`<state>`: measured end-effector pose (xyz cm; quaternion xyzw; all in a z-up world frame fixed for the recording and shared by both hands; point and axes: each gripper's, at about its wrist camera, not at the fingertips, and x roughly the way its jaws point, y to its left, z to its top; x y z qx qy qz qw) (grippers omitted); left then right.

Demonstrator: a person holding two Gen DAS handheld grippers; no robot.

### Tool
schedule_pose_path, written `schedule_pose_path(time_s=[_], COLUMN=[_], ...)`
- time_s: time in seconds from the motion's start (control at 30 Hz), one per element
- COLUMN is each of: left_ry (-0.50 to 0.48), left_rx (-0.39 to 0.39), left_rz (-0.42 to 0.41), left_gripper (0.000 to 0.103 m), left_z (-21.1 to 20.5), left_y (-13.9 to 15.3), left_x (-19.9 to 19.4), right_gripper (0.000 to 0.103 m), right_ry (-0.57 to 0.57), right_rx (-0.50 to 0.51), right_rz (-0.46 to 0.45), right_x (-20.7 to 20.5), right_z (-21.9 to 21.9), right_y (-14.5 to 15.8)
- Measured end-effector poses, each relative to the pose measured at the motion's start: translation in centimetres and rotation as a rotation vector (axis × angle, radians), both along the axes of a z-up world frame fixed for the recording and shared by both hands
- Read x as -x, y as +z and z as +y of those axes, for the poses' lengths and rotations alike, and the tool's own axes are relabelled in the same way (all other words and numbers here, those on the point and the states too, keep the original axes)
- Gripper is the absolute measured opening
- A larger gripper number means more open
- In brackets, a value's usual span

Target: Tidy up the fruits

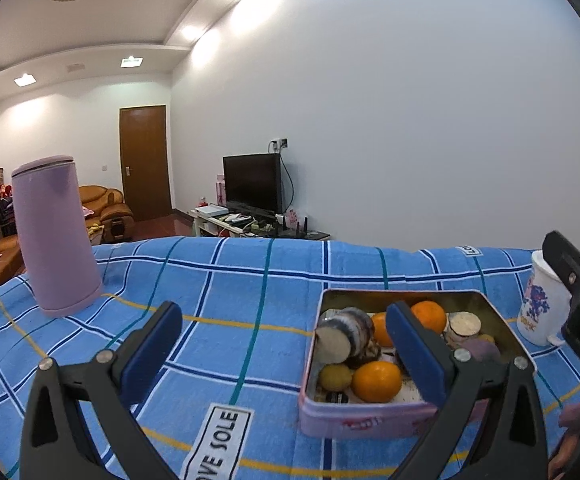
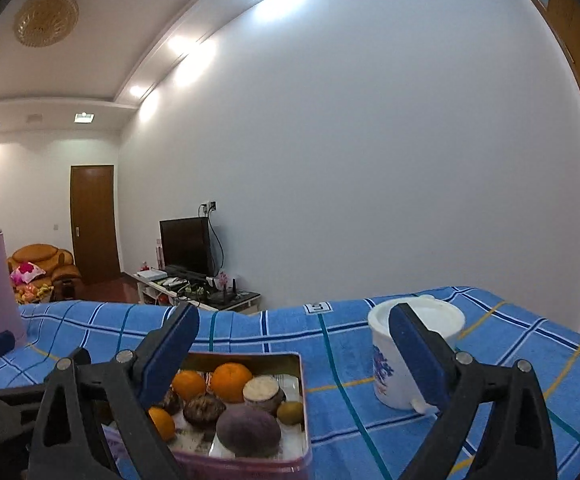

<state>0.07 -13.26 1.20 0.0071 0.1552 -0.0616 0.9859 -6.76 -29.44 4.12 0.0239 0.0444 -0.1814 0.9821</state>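
On a table under a blue plaid cloth (image 1: 250,280): one pink rectangular tin (image 1: 370,412), lid off, holding mixed produce. Contents, left wrist view: three oranges, one at the near side (image 1: 377,381), one at the far side (image 1: 430,314), one partly hidden behind the gripper's right finger (image 1: 380,326); one small yellow-green fruit (image 1: 335,377) at the near left corner, touching the near orange; one banded cylindrical piece with a pale cut end (image 1: 344,338) lying along the left wall; one smaller piece with a pale cut face (image 1: 465,325) toward the right wall; one dull purple lump (image 1: 480,350) just nearer than it. Right wrist view of the same tin shows in addition a dark brown ridged item (image 2: 204,407) at the centre, between the oranges and the purple lump. Left gripper (image 1: 286,344): fingers spread wide, nothing between them, held above the cloth just left of the tin, right finger overlapping the tin in view. Right gripper (image 2: 294,348): fingers likewise spread wide and carrying nothing, held over the gap between the tin and a white mug (image 2: 406,360). Mug: upright, blue printed motif, standing to the right of the tin, apart from it. Lilac cylindrical container (image 1: 54,236): upright, lid on, far left of the cloth, well apart from the tin.
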Motion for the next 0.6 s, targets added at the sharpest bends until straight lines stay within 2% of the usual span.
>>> schedule_pose_path(time_s=[0.17, 0.37, 0.6], left_ry=[-0.008, -0.033, -0.05], left_rx=[-0.002, -0.011, -0.019], left_rz=[-0.017, -0.039, -0.048], left_gripper=[0.103, 0.103, 0.103], left_z=[0.4, 0.8, 0.6], left_y=[0.2, 0.3, 0.4], left_x=[1.8, 3.7, 4.5], right_gripper=[0.097, 0.097, 0.097], right_ry=[-0.009, -0.009, -0.013], right_rx=[-0.001, 0.023, 0.006], right_rz=[-0.001, 0.003, -0.013], right_x=[3.6, 5.4, 6.2], right_z=[0.4, 1.3, 1.1], right_y=[-0.4, -0.5, -0.5])
